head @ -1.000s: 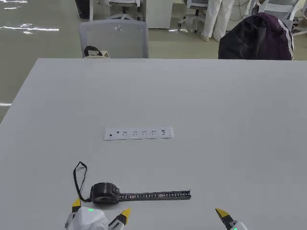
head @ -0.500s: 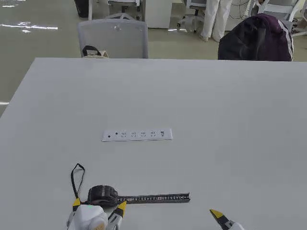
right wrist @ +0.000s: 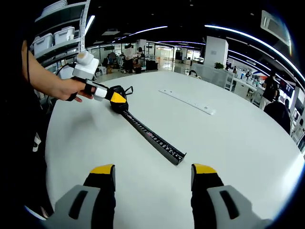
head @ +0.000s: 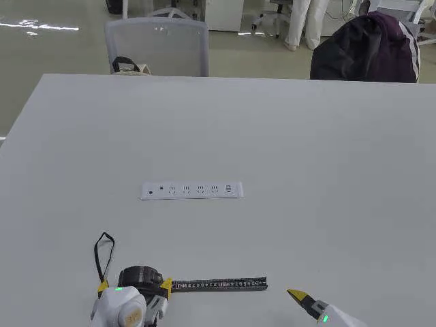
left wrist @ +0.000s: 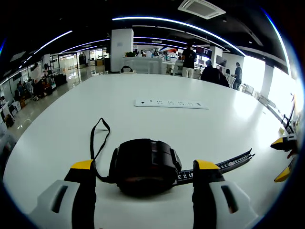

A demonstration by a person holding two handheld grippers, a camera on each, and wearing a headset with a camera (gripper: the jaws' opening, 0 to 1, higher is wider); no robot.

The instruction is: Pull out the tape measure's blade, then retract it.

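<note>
Two claws were held low at the near edge of the tabletop (head: 306, 150). The left claw (left wrist: 144, 165) was spread open, one jaw on each side of the tape measure (head: 141, 278) with a gap at either flank. The right claw (right wrist: 153, 169) was likewise open and empty, aimed at the free end of the blade (head: 218, 284) but apart from it. The tape measure was laid near the front edge, its blade drawn out flat to the right and its strap (head: 102, 255) looped behind. The case was judged hard, compact and fairly heavy, best squeezed across its flanks. The blade was judged thin, springy and slick, best taken at its tip. Farther off, a power strip (head: 191, 190) was seen.
</note>
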